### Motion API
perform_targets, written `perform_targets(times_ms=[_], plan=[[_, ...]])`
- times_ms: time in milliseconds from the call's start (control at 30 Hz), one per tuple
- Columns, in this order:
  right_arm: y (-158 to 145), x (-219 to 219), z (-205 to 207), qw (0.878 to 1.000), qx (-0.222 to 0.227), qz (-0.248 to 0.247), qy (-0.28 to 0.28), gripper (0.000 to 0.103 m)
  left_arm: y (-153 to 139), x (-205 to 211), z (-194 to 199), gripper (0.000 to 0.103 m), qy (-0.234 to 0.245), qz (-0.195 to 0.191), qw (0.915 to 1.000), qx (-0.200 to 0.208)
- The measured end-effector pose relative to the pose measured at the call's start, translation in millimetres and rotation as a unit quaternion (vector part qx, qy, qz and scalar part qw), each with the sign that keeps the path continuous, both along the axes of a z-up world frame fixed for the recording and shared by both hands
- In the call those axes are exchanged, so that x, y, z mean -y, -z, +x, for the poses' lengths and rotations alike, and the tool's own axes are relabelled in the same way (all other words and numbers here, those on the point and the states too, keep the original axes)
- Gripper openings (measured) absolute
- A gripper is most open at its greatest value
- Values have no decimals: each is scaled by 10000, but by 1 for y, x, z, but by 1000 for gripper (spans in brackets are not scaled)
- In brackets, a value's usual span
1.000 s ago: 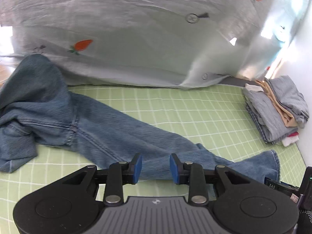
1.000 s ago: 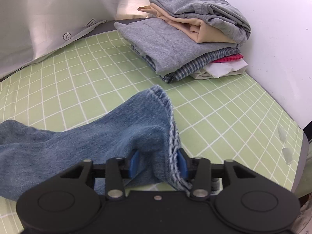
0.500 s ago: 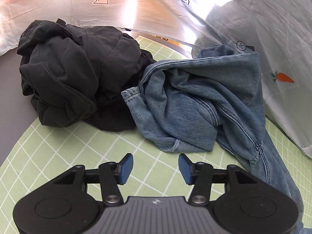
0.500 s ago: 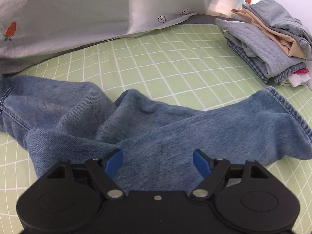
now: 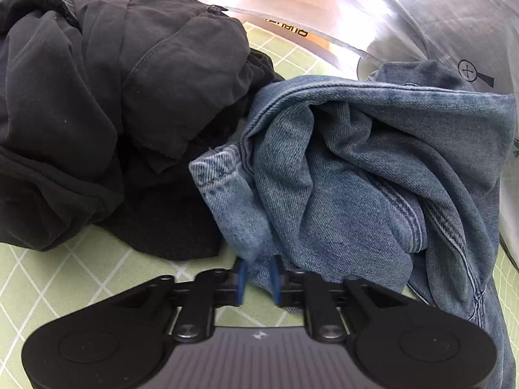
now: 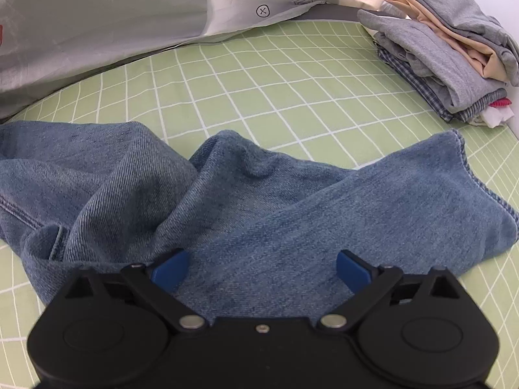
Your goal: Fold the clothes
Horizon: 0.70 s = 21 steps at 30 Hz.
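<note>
In the left wrist view the left hand-held gripper (image 5: 257, 280) pinches a denim fold at lower centre, its pads mostly buried in the jeans (image 5: 373, 188), which crowd the right half against a black heap (image 5: 97, 107) cut off at upper left. Only the right view shows the right hand-held gripper (image 6: 259, 270) spread wide over a flat jeans leg (image 6: 324, 214) on the green gridded worktop (image 6: 275, 97), with a folded stack (image 6: 447, 55) at upper right.

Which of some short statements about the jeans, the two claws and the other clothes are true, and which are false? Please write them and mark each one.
1. The left claw is closed on a fold of the jeans. True.
2. The right claw grips the hem of the jeans. False: it is open above the leg.
3. A crumpled black garment touches the jeans. True.
4. The folded stack sits on the jeans. False: it lies apart on the green checked mat.
</note>
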State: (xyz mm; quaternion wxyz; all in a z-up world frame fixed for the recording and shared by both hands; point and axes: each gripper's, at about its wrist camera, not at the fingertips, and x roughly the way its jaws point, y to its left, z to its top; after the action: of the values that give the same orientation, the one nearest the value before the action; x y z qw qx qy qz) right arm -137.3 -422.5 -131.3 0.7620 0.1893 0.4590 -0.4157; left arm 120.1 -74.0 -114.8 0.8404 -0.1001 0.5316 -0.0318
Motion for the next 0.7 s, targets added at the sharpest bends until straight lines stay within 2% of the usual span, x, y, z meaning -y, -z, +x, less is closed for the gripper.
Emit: perform_targets(times_ms=[133,233,400,533,633,700], plan=[[-1,4,0,9999,18,77,-76,99,-1,4,-14,6,-91,-70,9999,-49],[-2,7,-3,9996,90,188,-182,96,-1,13,-35,3,67,-332,9989,-337],[-9,5,-15,9985,107,227,-489,84,-5,67,-102,3,1040,-314,9924,-582],[-20,9,-43,9981,260,196,-516,84,-1,124,-162,3,1847,-565,9771,-893],[-28,19,-69,9982,391,185,-422,83,-2,175,-212,3,2717,-808,9533,-1044],[-32,28,-88,9985,416,158,-327,83,-8,203,-237,3,3189,-975,9374,-1000]])
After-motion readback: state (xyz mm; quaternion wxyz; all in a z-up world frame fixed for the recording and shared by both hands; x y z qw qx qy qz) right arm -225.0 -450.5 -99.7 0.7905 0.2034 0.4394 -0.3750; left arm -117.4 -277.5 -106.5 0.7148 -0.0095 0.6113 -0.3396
